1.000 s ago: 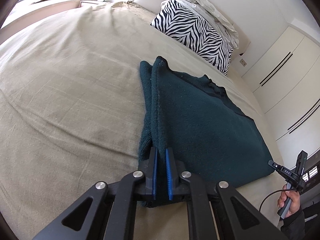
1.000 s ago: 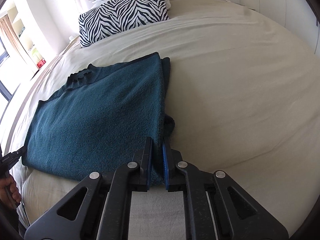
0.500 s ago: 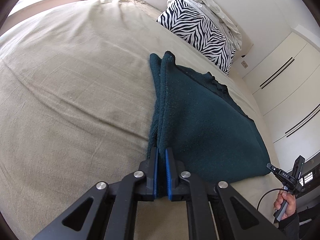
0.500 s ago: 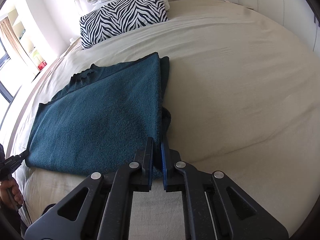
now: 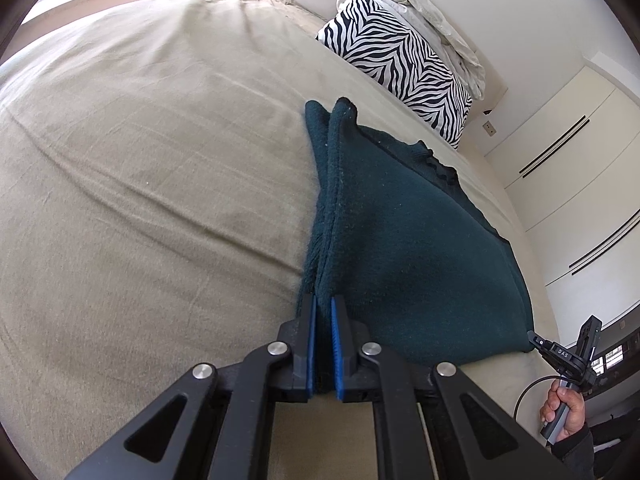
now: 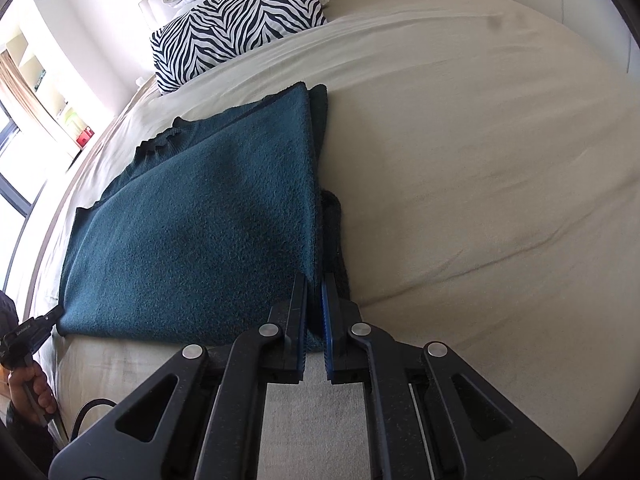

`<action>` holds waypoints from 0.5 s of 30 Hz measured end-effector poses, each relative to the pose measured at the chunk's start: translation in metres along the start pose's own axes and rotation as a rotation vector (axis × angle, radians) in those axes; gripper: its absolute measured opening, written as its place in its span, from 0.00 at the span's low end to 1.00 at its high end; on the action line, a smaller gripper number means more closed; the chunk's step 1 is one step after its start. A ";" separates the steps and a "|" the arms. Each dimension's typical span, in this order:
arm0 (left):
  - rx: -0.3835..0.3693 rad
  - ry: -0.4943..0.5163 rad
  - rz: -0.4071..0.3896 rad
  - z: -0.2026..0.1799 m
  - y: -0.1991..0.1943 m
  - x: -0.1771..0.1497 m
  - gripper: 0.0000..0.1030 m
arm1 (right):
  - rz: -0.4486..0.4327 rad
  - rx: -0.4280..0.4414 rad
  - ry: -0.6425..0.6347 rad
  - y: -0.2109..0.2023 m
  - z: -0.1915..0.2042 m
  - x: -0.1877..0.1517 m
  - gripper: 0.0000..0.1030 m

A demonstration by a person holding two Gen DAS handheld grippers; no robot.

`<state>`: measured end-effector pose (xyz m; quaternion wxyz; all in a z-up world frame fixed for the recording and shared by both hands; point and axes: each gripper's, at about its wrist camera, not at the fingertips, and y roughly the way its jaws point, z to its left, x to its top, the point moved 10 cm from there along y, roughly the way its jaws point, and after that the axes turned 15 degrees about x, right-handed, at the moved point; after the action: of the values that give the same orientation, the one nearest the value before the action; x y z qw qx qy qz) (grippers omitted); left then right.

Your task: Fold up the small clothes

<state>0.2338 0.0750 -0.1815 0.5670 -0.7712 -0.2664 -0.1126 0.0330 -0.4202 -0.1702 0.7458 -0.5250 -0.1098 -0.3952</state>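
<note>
Item: teal sweater [image 5: 400, 240], centre frame on bed [image 5: 140, 160], folded edge pinched both ends. My left gripper [image 5: 324, 344] clamps one corner; my right gripper [image 6: 315, 320] clamps other. Step, judged: mid-fold, edge held over body. Next: lay edge flat, align, release.

A home bedroom: a wide bed [image 5: 160, 160], zebra-print pillow [image 5: 400, 64], and white built-in wardrobes [image 5: 568, 168].

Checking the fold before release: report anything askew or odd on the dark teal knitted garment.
On the dark teal knitted garment, a darker bunch of fabric pokes out past the right folded edge, beside the right hand-held gripper. The upper layer also sits slightly offset from the lower one. Otherwise it lies flat.
</note>
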 end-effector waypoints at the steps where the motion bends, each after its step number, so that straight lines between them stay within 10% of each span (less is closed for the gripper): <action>1: 0.000 0.000 0.004 0.000 0.001 0.000 0.09 | 0.000 0.001 0.002 0.000 0.000 0.000 0.05; 15: -0.021 -0.009 0.001 -0.001 0.000 0.002 0.10 | 0.007 -0.005 -0.010 0.003 -0.001 -0.011 0.05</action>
<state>0.2357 0.0749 -0.1798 0.5577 -0.7779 -0.2673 -0.1114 0.0279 -0.4153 -0.1786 0.7454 -0.5289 -0.1106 -0.3903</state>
